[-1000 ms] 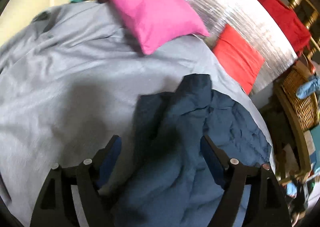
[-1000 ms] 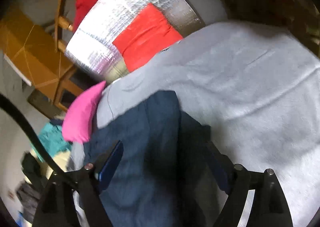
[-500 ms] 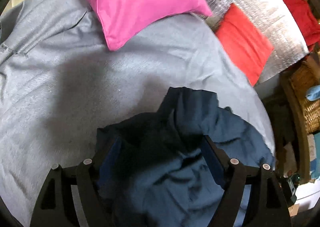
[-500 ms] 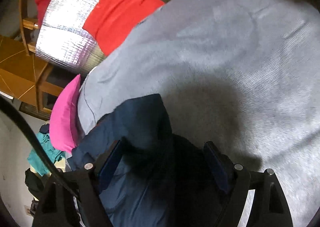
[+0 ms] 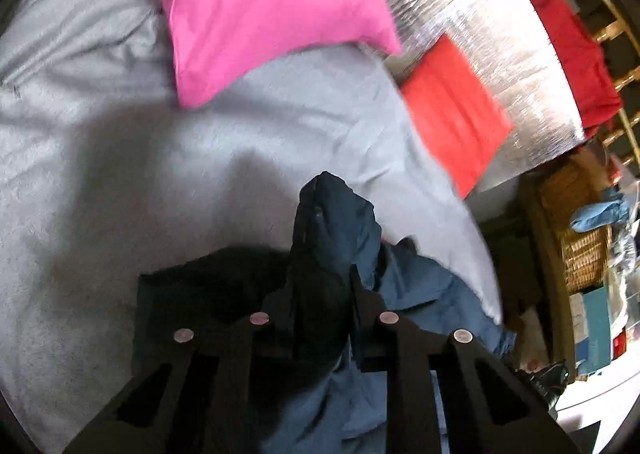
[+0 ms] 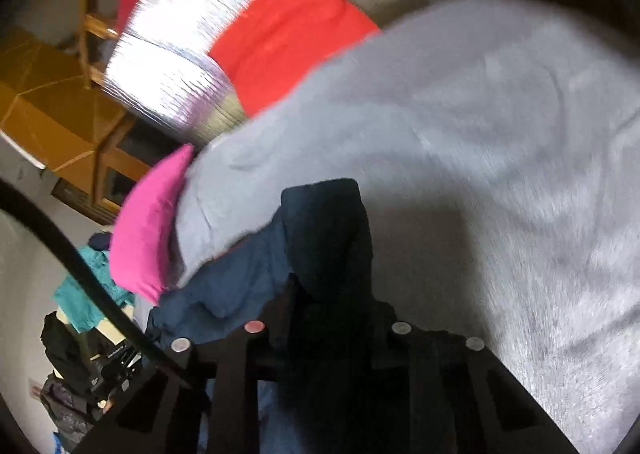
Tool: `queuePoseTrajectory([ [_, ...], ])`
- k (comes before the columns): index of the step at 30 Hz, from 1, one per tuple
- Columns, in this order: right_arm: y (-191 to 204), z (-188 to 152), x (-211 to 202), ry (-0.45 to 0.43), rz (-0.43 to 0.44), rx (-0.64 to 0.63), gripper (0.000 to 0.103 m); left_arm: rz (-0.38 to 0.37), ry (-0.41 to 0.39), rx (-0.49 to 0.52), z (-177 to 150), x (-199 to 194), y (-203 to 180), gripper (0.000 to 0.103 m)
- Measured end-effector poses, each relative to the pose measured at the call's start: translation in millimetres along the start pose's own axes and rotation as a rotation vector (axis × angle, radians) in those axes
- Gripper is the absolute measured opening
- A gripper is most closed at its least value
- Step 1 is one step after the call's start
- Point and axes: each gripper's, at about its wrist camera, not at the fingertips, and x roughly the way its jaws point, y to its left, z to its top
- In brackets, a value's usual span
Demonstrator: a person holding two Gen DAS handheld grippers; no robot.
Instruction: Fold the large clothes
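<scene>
A dark navy garment lies crumpled on a grey bed sheet. My left gripper is shut on a bunched fold of it; a peak of cloth sticks up between the fingers. In the right wrist view my right gripper is shut on another fold of the navy garment, which hangs away to the left over the grey sheet. The cloth hides both pairs of fingertips.
A pink pillow lies at the head of the bed, also in the right wrist view. A silver foil panel with a red cushion stands beyond. A wicker basket is at right. A black cable crosses left.
Both grippers were open over the garment and have closed on folds of it. The cloth is now bunched up between the fingers and lifted slightly.
</scene>
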Motion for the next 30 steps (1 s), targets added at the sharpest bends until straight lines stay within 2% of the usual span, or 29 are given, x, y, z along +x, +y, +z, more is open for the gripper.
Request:
queuePoseTrajectory([
  [2, -3, -1, 3, -0.012, -0.034, 0.002, 0.027, 0.047, -0.015, -0.002, 1, 0, 3, 0.022],
  [4, -14, -6, 14, 0.014, -0.074, 0.030, 0.031, 0.115, 0.043, -0.029, -3, 16, 15, 0.025],
  [5, -20, -8, 19, 0.032, -0.075, 0.057, 0.039, 0.128, 0.064, -0.043, -5, 22, 19, 0.028],
  [6, -23, -9, 18, 0.037, -0.076, 0.076, 0.043, 0.127, 0.062, -0.049, -6, 22, 20, 0.028],
  [7, -24, -8, 13, 0.039, -0.091, 0.094, 0.058, 0.133, 0.057, -0.044, -5, 18, 18, 0.028],
  [8, -24, -8, 8, 0.038, -0.101, 0.102, 0.067, 0.148, 0.051, -0.034, -5, 13, 14, 0.033],
  [9, -22, -8, 1, 0.027, -0.102, 0.104, 0.067, 0.163, 0.045, -0.030, -5, 9, 11, 0.044],
  [11, -14, -10, -19, -0.027, -0.104, 0.075, 0.068, 0.192, -0.005, -0.022, -6, -11, 3, 0.055],
  [15, 0, -25, -62, -0.086, -0.131, -0.003, 0.068, 0.212, -0.101, 0.025, -19, -57, -9, 0.070],
  [18, 1, -38, -82, -0.077, -0.117, -0.025, 0.068, 0.271, -0.136, 0.102, -43, -91, -15, 0.075],
  [22, -3, -68, -100, -0.052, -0.059, -0.002, 0.068, 0.321, -0.120, 0.177, -78, -119, 1, 0.075],
  [24, -3, -82, -107, -0.031, -0.035, 0.002, 0.068, 0.342, -0.097, 0.158, -90, -121, 13, 0.075],
  [27, -5, -101, -120, -0.025, -0.030, 0.015, 0.068, 0.297, -0.086, 0.079, -116, -145, 40, 0.075],
  [30, -12, -119, -133, -0.024, 0.021, 0.059, 0.070, 0.251, -0.080, 0.018, -138, -157, 56, 0.075],
])
